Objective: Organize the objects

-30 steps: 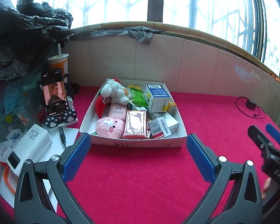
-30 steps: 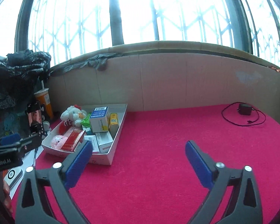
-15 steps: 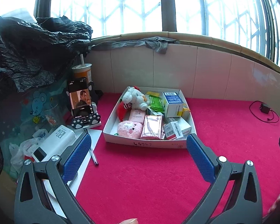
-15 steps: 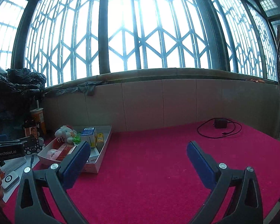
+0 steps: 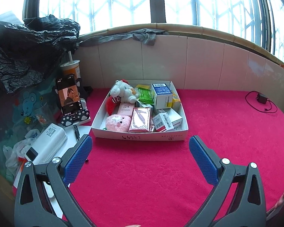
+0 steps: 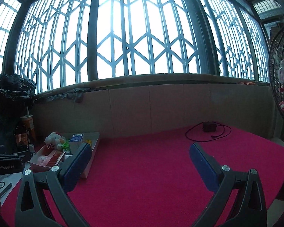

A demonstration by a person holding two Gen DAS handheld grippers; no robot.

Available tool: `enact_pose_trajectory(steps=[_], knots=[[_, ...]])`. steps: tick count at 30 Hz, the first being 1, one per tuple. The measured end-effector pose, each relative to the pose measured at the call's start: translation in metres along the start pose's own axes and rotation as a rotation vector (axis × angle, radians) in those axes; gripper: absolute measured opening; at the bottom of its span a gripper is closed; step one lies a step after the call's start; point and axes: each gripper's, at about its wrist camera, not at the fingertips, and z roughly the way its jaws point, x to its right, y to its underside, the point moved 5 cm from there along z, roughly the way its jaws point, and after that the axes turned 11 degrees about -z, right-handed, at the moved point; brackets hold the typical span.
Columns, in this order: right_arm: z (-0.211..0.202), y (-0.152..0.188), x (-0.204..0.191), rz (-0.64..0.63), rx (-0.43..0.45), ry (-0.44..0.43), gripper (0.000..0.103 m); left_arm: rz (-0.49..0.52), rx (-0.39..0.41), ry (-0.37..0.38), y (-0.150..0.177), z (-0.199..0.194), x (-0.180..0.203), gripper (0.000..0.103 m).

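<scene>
A white cardboard tray (image 5: pixel 142 137) sits on the red cloth ahead of my left gripper (image 5: pixel 140 147). It holds a white plush toy (image 5: pixel 123 92), a pink plush (image 5: pixel 117 122), a blue and white box (image 5: pixel 161 95), a pink packet (image 5: pixel 141 119) and several small boxes. My left gripper is open and empty, just short of the tray's front wall. My right gripper (image 6: pixel 140 152) is open and empty over the red cloth; the tray (image 6: pixel 89 162) lies at its lower left, behind the left finger.
A phone on a stand (image 5: pixel 70 96), a drink cup (image 5: pixel 71 69), a white power bank (image 5: pixel 47 141) and a pen (image 5: pixel 76 131) lie left of the tray. Black plastic bags (image 5: pixel 28 43) hang above. A charger with cable (image 5: pixel 262 100) lies at the right. A tiled wall (image 5: pixel 198 64) runs behind.
Both grippers have drawn back and tilted up. The tray looks smaller and farther in both views. The right view now shows mostly window.
</scene>
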Motion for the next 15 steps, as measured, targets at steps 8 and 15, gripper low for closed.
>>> enact_pose_trajectory(steps=[8,15], knots=[[0.0025,0.0030,-0.0038,-0.014,-0.010,-0.018,0.103,0.001,-0.008,0.005,0.0036,0.0014,-0.0002,0.103],[0.0052,0.0060,-0.0036,-0.016,-0.026,-0.026,0.103,0.020,0.026,-0.002,0.0041,-0.0017,0.0019,0.103]])
